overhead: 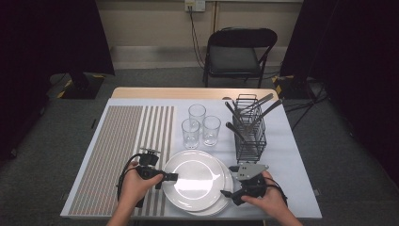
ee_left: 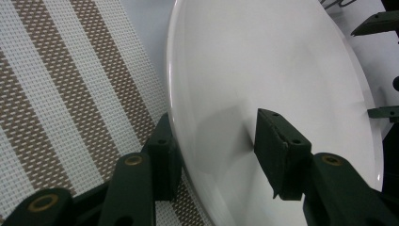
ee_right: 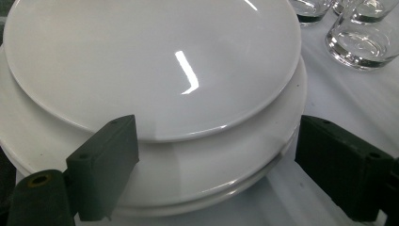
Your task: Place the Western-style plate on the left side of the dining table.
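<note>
A stack of white plates sits near the table's front edge, with the top plate resting slightly to the left. My left gripper is at that plate's left rim. In the left gripper view the top plate has its rim between the jaws of the left gripper: one jaw lies against the outside of the rim, the other hovers over the plate's face with a gap. My right gripper is at the stack's front right. In the right gripper view its jaws stand wide, one over a lower plate, the other on the cloth beside the stack.
Three empty glasses stand behind the plates. A black wire rack with cutlery is at the right. A brown striped placemat covers the table's left part. A black chair stands beyond the table.
</note>
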The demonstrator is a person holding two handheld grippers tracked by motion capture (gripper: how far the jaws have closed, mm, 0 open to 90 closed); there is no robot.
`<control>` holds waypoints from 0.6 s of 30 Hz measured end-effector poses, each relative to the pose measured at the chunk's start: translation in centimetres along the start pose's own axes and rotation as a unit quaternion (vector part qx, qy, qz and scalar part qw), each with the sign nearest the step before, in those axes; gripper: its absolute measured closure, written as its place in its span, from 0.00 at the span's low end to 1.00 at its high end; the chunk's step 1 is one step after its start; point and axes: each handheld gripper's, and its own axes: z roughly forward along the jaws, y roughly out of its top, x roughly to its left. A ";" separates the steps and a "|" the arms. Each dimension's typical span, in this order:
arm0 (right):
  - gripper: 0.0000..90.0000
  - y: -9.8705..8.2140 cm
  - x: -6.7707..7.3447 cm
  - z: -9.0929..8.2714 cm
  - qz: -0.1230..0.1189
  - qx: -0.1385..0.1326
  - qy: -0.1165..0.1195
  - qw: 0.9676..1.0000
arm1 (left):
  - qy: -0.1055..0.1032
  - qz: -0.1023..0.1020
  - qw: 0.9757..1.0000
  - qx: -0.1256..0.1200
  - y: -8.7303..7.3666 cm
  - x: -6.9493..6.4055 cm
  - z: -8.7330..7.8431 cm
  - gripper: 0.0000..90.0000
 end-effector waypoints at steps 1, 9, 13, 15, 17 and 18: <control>0.15 0.0 0.0 0.0 0.000 0.000 0.000 1.000 | 0.000 0.000 1.000 0.000 0.0 0.0 0.0 0.60; 0.15 0.1 0.1 0.0 -0.007 0.001 -0.007 1.000 | 0.002 -0.060 0.998 0.029 0.3 -0.1 -0.6 0.68; 0.15 0.0 0.1 0.1 -0.011 0.007 -0.009 1.000 | -0.007 -0.074 0.997 0.027 0.8 -0.3 -1.3 0.74; 0.15 0.0 0.1 0.1 -0.014 0.007 -0.010 1.000 | -0.004 -0.068 0.997 0.029 1.0 -0.4 -1.5 0.76; 0.15 0.0 0.2 0.1 -0.015 0.011 -0.011 1.000 | 0.003 -0.065 0.997 0.029 1.2 -0.8 -1.7 0.76; 0.15 0.0 0.3 0.1 -0.016 0.014 -0.012 1.000 | 0.001 -0.061 0.998 0.034 1.4 -1.1 -1.9 0.77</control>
